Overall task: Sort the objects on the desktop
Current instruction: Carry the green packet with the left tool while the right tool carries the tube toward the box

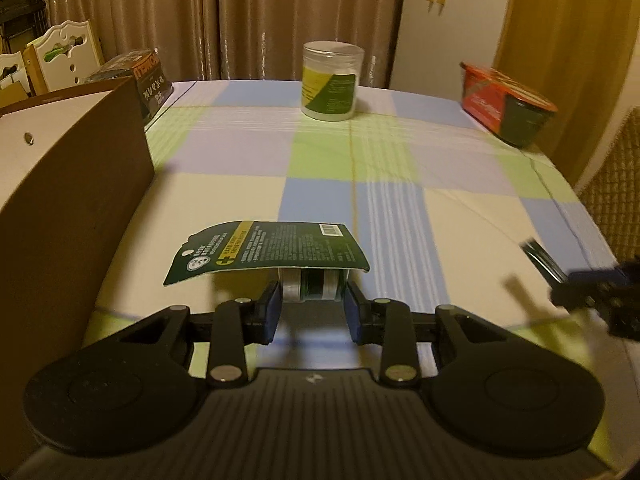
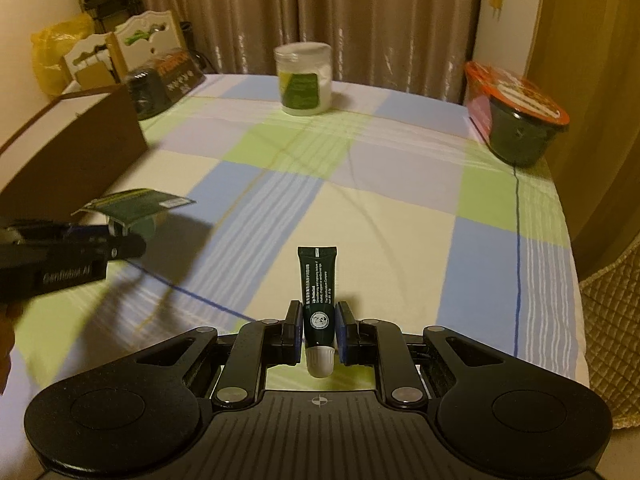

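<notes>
Checked cloth point(image 2: 360, 184) blue, green, cream, lilac; dark green tube point(image 2: 319, 300), white cap; brown box point(image 1: 80, 200); orange-lidded bowl point(image 2: 516, 120).

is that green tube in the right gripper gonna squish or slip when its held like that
Probably soft: the green tube looks like thin squeezable plastic. The right gripper clamps its lower body just above the white cap, so slipping seems unlikely.

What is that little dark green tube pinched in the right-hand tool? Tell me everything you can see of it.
The tube is small, dark green and looks like soft plastic, with white print, a round white emblem and a ribbed white cap. It has a flat crimped end pointing away from the camera and the cap toward it. The right gripper squeezes its lower body between blue pads, holding it above the checked cloth. Nothing else touches it.
</notes>
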A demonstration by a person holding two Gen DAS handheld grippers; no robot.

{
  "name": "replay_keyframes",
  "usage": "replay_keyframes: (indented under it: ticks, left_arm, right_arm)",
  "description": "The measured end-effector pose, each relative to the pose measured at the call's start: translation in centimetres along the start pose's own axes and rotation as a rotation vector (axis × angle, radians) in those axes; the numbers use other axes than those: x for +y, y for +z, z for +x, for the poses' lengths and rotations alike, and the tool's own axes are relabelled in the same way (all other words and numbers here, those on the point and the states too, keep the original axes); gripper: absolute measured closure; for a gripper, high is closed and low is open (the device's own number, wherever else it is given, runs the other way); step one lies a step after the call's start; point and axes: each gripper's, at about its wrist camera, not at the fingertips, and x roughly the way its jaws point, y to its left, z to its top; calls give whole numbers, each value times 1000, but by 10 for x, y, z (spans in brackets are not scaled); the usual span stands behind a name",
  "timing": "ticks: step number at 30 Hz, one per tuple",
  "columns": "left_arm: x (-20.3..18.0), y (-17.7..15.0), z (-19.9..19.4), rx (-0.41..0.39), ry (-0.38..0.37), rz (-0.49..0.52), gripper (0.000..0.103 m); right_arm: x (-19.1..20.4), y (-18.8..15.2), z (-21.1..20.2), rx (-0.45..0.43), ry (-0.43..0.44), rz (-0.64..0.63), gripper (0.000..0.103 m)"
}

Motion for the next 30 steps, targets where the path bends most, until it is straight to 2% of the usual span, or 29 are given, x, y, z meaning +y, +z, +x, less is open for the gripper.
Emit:
replay_keyframes:
  ticks: [7, 17, 23, 30]
  left_arm:
    - [-2, -8, -52, -32, 10, 7, 75]
    - [-4, -23, -129, -93, 78, -11, 75]
    - [-7, -35, -166, -107, 114, -36, 75]
    - [6, -55, -195, -98, 191, -85, 75]
  right_arm:
    - [19, -4, -31, -46, 47, -20, 88]
    - [36, -10, -71, -105, 127, -61, 88]
    - [48, -4, -82, -136, 191, -94, 88]
    - [70, 2, -85, -155, 278, -142, 88]
